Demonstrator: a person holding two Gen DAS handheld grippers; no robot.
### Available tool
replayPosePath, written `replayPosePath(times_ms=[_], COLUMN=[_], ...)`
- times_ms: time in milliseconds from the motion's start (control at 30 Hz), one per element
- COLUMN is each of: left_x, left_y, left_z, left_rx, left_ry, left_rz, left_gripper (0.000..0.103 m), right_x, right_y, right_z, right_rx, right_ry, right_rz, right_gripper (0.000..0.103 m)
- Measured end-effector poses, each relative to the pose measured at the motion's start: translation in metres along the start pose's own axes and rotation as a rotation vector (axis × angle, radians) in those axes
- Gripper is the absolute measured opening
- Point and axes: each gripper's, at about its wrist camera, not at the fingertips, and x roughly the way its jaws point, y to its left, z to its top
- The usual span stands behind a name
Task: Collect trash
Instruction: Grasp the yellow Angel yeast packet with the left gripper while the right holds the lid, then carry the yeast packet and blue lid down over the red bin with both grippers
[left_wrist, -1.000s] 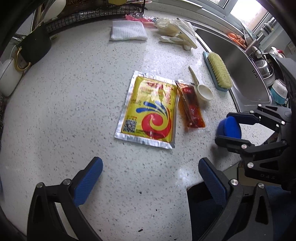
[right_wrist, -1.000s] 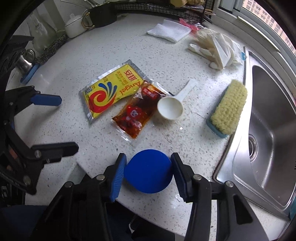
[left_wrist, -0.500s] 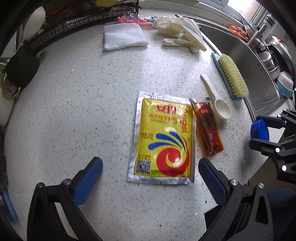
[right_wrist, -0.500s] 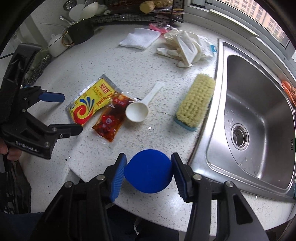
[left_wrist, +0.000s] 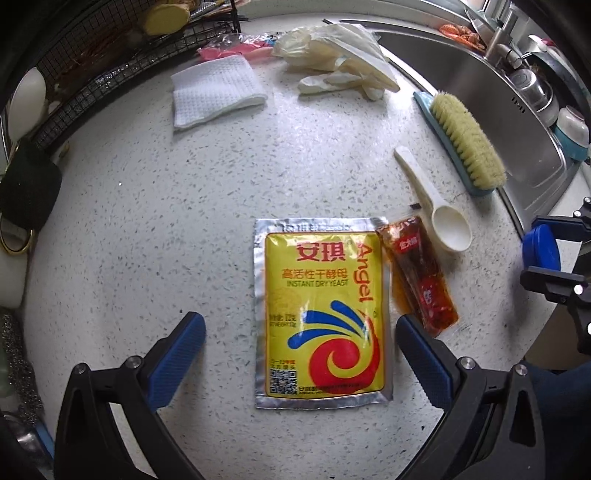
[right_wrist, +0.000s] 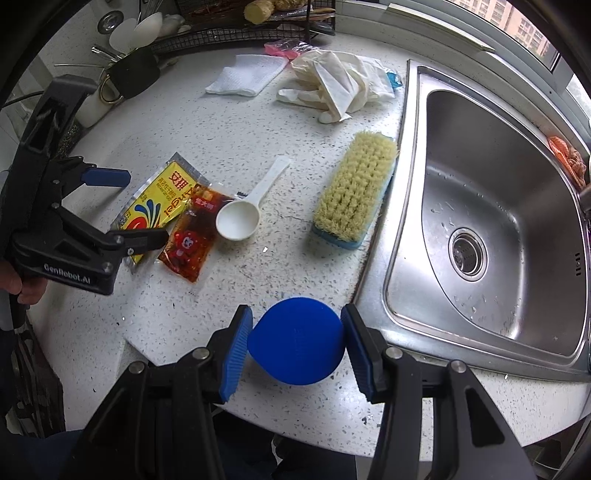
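the left tool (left_wrist: 295, 343) hangs wide apart over the flat yellow foil yeast packet (left_wrist: 321, 314), which lies near the front edge of the speckled white bench (left_wrist: 147, 206), touching a red sauce sachet (left_wrist: 421, 277). the right tool (right_wrist: 295, 347) is clamped on a round blue disc (right_wrist: 295, 345). the pickup seems about to begin; the flat packet likely needs one finger slid under an edge.

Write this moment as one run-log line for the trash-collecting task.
left gripper: open, around yellow yeast packet | right gripper: shut on blue cap | red sauce sachet: on counter, touching packet
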Motion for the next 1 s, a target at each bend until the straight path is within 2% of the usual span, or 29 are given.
replayPosePath(times_ms=[67,133,167,200,233,333,367,400,500,667,1000], left_x=[0.0,-0.003,-0.005,-0.011,-0.013,-0.02,-0.023,-0.024,-0.027,-0.034,-0.078], left_y=[-0.001,-0.001,-0.002,-0.001,-0.002,0.001,0.002,0.003,0.005,0.004,-0.038], left_z=[0.003,0.004,0.004,-0.004,-0.005,-0.013,-0.014,-0.015,-0.016,-0.022,-0.018], left_rx=[-0.011,-0.011,-0.009,-0.009,-0.014,-0.039,-0.043,-0.055,-0.087,-0.12,-0.111], left_ry=[-0.004,-0.022,-0.031,-0.04,-0.049,-0.058,-0.067,-0.069,-0.071,-0.075,-0.135], left_rz=[0.003,0.002,-0.001,-0.002,-0.001,-0.004,-0.007,-0.008,0.002,0.019,0.045], left_gripper=[0.1,0.093,0.083,0.069,0.063,0.057,0.048,0.046,0.042,0.041,0.041], right_x=[0.0,0.0,0.001,0.001,0.0,0.001,0.001,0.001,-0.002,-0.01,-0.041], right_y=[-0.002,-0.001,-0.001,-0.001,-0.001,0.0,0.001,0.001,0.002,-0.002,-0.029], right_z=[0.0,0.0,0.0,0.0,0.0,0.0,0.0,0.0,-0.001,0.0,-0.005], right_rx=[0.003,0.003,0.003,0.003,0.003,0.004,0.002,-0.003,-0.01,-0.012,0.004], right_ry=[0.0,0.0,0.0,0.001,0.0,-0.002,-0.004,-0.006,-0.018,-0.052,-0.149], right_rz=[-0.001,0.002,0.002,0.003,0.004,0.011,0.01,0.009,0.013,0.019,0.04], right_gripper=[0.047,0.047,0.047,0.047,0.047,0.047,0.047,0.047,0.047,0.047,0.047])
